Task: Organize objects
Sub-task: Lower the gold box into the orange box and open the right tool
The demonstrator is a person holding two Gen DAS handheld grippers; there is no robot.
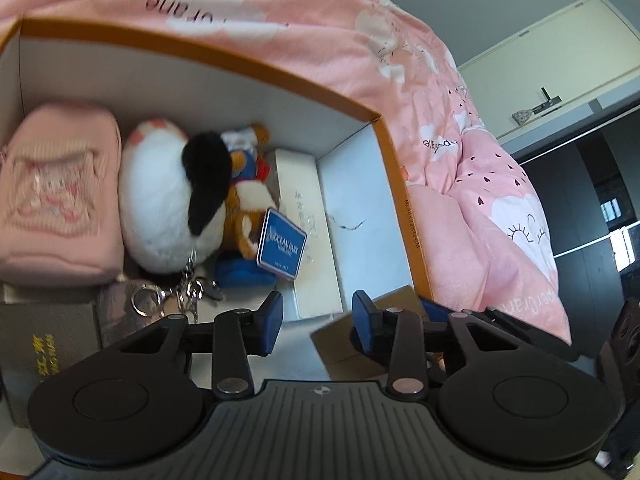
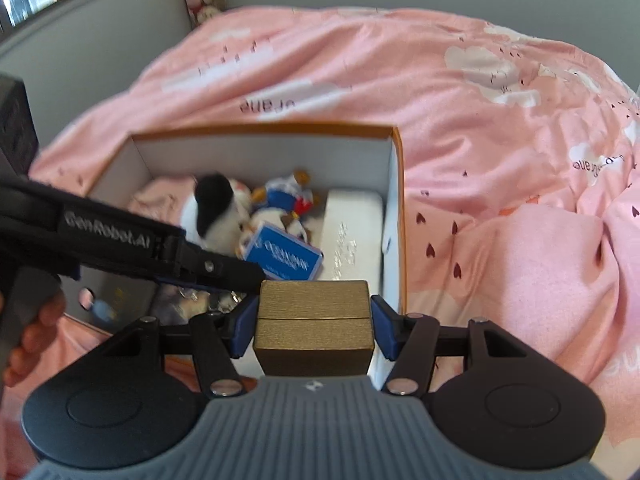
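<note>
Gold box (image 2: 314,326) is riding clamped in the right gripper (image 2: 314,330), needing lowering into the carton (image 2: 394,200); left gripper (image 1: 318,322) is hanging apart, empty.

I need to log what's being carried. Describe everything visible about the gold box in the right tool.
The gold box is a small squarish block with a brushed, metallic-looking finish. A dark seam runs level around it, dividing lid from base; it looks closed. It sits upright between the right tool's blue pads, which press its left and right sides. It is held above the near edge of the open orange-rimmed box.
</note>
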